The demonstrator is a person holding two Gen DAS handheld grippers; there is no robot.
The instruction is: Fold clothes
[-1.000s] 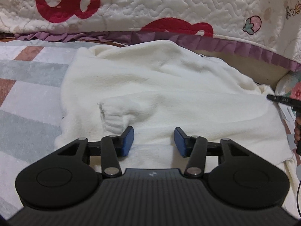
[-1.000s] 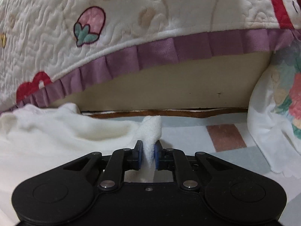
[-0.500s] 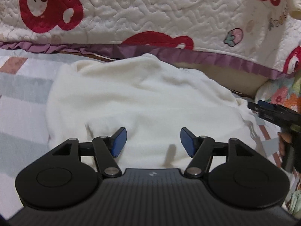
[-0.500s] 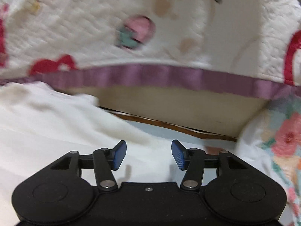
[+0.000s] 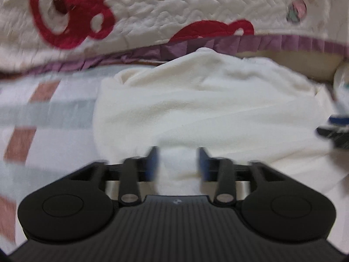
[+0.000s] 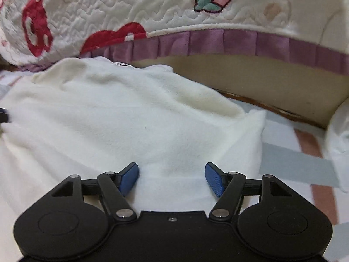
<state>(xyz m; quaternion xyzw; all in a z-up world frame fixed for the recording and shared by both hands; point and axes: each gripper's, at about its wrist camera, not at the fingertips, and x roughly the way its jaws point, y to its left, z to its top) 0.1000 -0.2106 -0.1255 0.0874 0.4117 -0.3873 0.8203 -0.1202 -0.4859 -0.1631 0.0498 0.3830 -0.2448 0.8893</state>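
A white fleece garment (image 5: 207, 109) lies in a mound on a striped sheet (image 5: 54, 113). The left wrist view is blurred. My left gripper (image 5: 177, 163) sits at the garment's near edge, with a bunch of fleece filling the narrow gap between its blue pads (image 5: 152, 163), which press on it from both sides. In the right wrist view my right gripper (image 6: 171, 178) hangs over the right part of the garment (image 6: 130, 120). Its jaws are opening wide and grip nothing; the cloth lies flat beneath them. The right gripper's tip (image 5: 333, 128) shows at the right edge of the left wrist view.
A quilted cover with red bears (image 5: 174, 11) and a purple ruffle (image 6: 218, 43) overhangs the far side, above a beige bed base (image 6: 261, 80). A white floral cloth (image 6: 340, 131) lies at the right. Striped sheet shows on both sides of the garment.
My right gripper let go of the fleece fold, opened wide and swung left over the garment. My left gripper's jaws, wider half a second ago, now stand narrower with fleece bunched between them.
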